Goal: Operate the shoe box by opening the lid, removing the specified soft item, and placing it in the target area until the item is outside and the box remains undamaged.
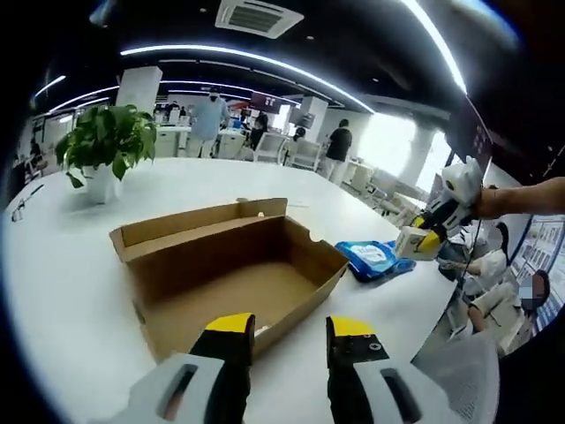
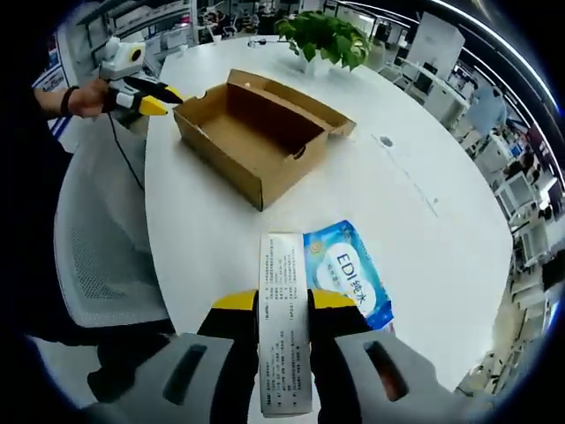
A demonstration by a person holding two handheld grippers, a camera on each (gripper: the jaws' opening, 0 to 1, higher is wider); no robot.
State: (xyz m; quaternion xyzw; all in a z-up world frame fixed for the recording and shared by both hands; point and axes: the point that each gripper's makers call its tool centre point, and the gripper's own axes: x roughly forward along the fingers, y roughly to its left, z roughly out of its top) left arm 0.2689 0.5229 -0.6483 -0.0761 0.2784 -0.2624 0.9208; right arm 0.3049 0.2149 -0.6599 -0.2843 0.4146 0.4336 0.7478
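In the right gripper view, the right gripper (image 2: pixel 282 305) rises from the bottom centre with its jaws closed on a slim white printed carton (image 2: pixel 284 322), held upright along the jaw line so the label faces the camera. Just beyond it, at lower right of centre, a blue wet-wipe pack (image 2: pixel 349 278) lies flat on the white table (image 2: pixel 424 177), well apart from the box; this is probably the soft item, and it seems set here so that it sits clearly outside. Further up the frame, the shoe box (image 2: pixel 256 132) stands open, lid folded back toward the potted plant (image 2: pixel 327 37), its interior apparently bare. At upper left the left gripper (image 2: pixel 152 99) hovers near the box corner.

In the left gripper view, the left gripper (image 1: pixel 290 334) stands at bottom centre with jaws parted a moderate way and nothing between them, poised just short of the box's near wall (image 1: pixel 291 314), likely ready to steady it. The blue pack (image 1: pixel 375 259) lies to the right of the box, and at the right edge the other gripper (image 1: pixel 424 237) holds the carton above the table edge. People stand in the far background.
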